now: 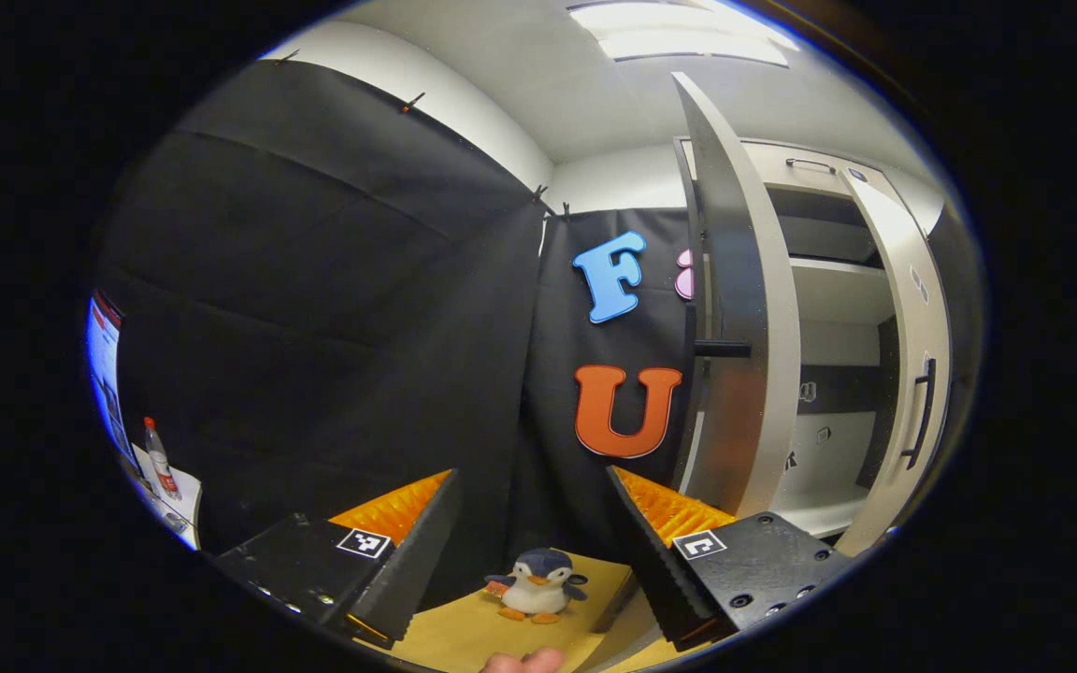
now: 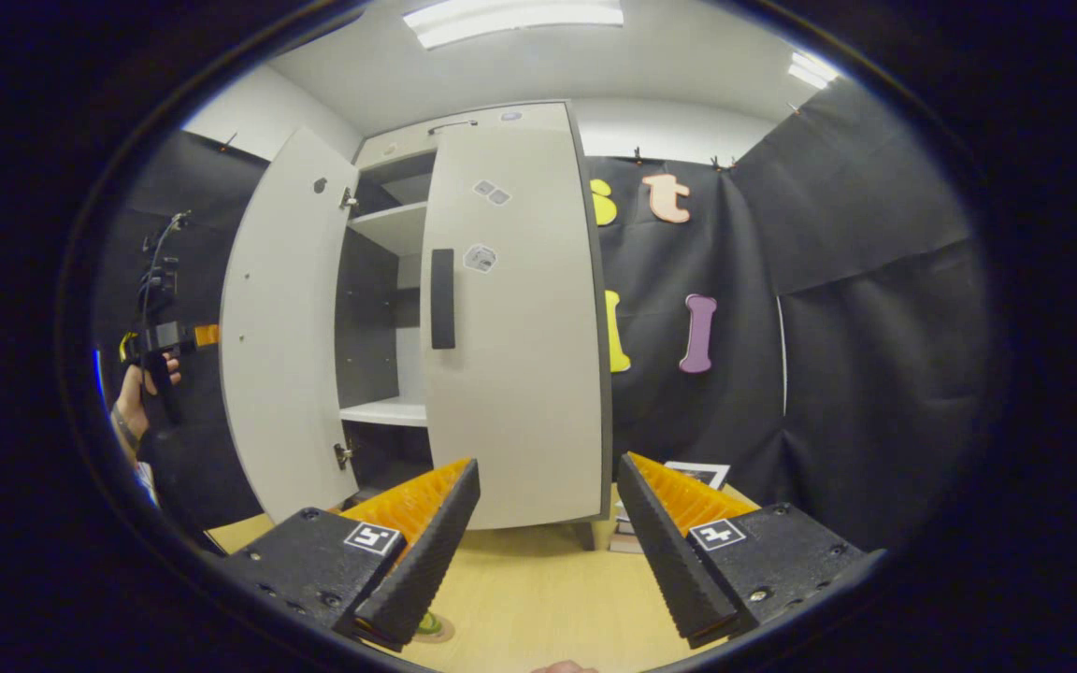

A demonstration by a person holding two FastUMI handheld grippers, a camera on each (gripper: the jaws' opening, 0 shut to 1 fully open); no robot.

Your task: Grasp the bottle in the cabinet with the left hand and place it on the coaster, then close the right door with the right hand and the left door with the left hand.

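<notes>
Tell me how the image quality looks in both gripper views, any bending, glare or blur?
Left gripper view: the fisheye bows the open cabinet door into a curve, the ceiling light is blown out, and the toy penguin stays fairly sharp. Right gripper view: the cabinet bulges outward, the ceiling light glares white, and the far hand at the rim is squeezed and soft.

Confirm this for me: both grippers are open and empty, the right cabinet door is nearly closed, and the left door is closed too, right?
Not quite. The left door is swung wide open, as the right gripper view shows. The rest holds: left gripper and right gripper open and empty, right door nearly closed.
</notes>
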